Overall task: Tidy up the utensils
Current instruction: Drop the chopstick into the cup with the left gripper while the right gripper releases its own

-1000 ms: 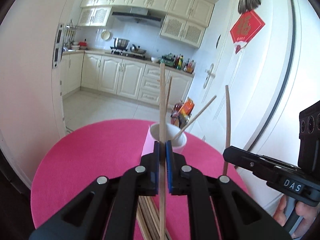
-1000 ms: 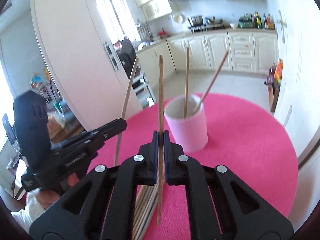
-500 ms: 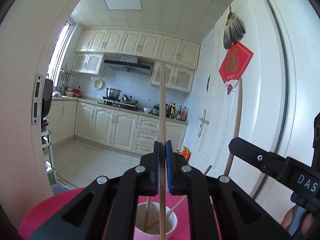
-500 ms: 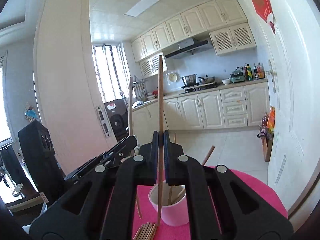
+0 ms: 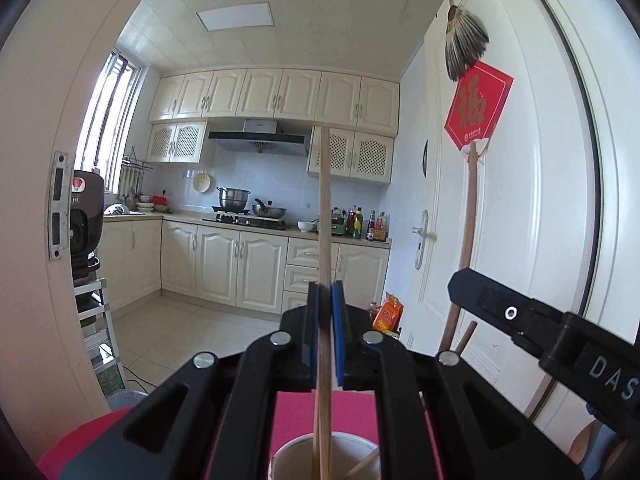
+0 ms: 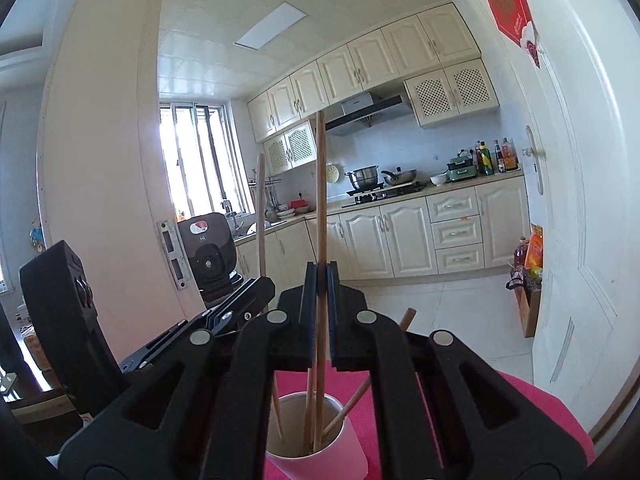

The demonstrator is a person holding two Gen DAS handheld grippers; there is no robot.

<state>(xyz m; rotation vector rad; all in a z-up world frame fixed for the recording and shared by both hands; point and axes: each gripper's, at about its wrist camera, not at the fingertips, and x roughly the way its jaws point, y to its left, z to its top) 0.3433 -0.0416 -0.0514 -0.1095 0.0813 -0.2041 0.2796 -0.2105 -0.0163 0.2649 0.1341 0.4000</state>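
Above the pink cup (image 6: 320, 440), each gripper (left (image 5: 325, 312), right (image 6: 320, 296)) pinches one upright chopstick (image 5: 325, 200).

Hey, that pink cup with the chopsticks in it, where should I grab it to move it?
Take the pink cup by its outer wall, coming in level from the side. It stands upright and round, so jaws can close across it; the chopsticks sticking up and leaning out of its mouth would likely block a grab from above.

Wooden chopsticks (image 6: 320, 400) stand upright in pink cup (image 6: 352, 456).
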